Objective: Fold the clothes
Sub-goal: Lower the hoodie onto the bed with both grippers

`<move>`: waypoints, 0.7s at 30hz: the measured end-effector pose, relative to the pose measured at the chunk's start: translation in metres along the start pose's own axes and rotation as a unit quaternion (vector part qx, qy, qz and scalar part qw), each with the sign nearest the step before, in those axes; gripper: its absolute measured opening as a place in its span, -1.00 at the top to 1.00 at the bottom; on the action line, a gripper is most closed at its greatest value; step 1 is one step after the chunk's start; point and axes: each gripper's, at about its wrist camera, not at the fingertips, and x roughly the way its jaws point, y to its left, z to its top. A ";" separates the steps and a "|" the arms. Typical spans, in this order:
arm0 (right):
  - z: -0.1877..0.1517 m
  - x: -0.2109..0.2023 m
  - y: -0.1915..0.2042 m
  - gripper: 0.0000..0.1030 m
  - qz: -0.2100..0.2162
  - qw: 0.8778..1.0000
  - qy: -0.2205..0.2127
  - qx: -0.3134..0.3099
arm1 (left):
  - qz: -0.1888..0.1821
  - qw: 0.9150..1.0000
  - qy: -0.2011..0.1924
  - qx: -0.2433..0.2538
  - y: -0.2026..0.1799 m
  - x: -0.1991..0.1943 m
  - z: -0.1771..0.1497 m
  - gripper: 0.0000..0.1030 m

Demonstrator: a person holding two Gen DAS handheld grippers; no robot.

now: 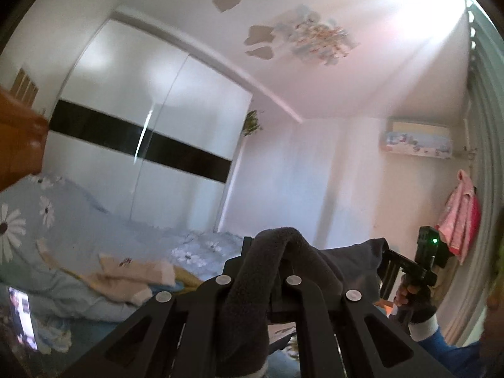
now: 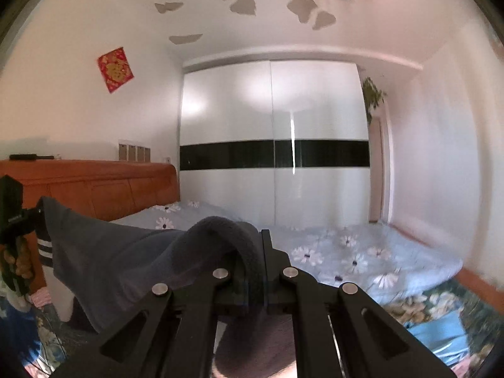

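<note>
A dark grey fleece garment [image 1: 252, 283] is held up in the air between both grippers. My left gripper [image 1: 267, 252] is shut on one bunched edge of it; the cloth drapes over the fingers and hangs down between the arms. My right gripper [image 2: 249, 245] is shut on another bunched edge of the garment [image 2: 126, 258], which stretches left toward the other gripper [image 2: 12, 214]. In the left wrist view the right gripper [image 1: 422, 264] shows at the far right, held by a gloved hand. The fingertips are hidden by cloth.
A bed with a light blue daisy-print cover [image 2: 346, 252] lies below and ahead. Folded cream clothes [image 1: 132, 277] lie on it. An orange headboard [image 2: 94, 189] stands at the left, a white wardrobe [image 2: 274, 145] beyond. A pink towel [image 1: 460, 220] hangs on the right wall.
</note>
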 end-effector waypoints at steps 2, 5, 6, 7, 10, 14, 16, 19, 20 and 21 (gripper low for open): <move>0.003 0.003 -0.004 0.89 0.001 1.000 0.004 0.004 | -0.007 1.000 0.007 -0.006 0.003 0.005 0.005 0.89; 0.007 0.008 -0.011 0.89 0.002 1.000 0.010 0.010 | -0.017 1.000 0.018 -0.014 0.008 0.013 0.013 0.89; 0.008 0.010 -0.013 0.89 0.002 1.000 0.011 0.012 | -0.020 0.999 0.022 -0.017 0.010 0.016 0.015 0.89; 0.010 0.011 -0.015 0.89 0.002 1.000 0.013 0.014 | -0.024 0.999 0.025 -0.019 0.011 0.019 0.018 0.89; -0.001 0.034 -0.029 0.89 0.000 0.998 0.047 0.029 | -0.020 0.997 0.056 -0.040 0.027 0.044 0.015 0.89; -0.066 0.109 -0.065 0.89 -0.013 0.984 0.166 0.070 | 0.028 0.980 0.155 -0.118 0.088 0.126 -0.041 0.89; -0.112 0.149 -0.084 0.89 -0.016 0.969 0.226 0.098 | 0.059 0.961 0.208 -0.171 0.131 0.174 -0.084 0.89; -0.181 0.204 -0.106 0.89 -0.017 0.945 0.298 0.135 | 0.106 0.923 0.272 -0.249 0.190 0.230 -0.154 0.89; -0.203 0.219 -0.111 0.89 -0.020 0.936 0.321 0.143 | 0.116 0.910 0.289 -0.272 0.205 0.244 -0.174 0.89; -0.223 0.235 -0.116 0.89 -0.024 0.928 0.342 0.148 | 0.129 0.894 0.307 -0.300 0.225 0.261 -0.199 0.89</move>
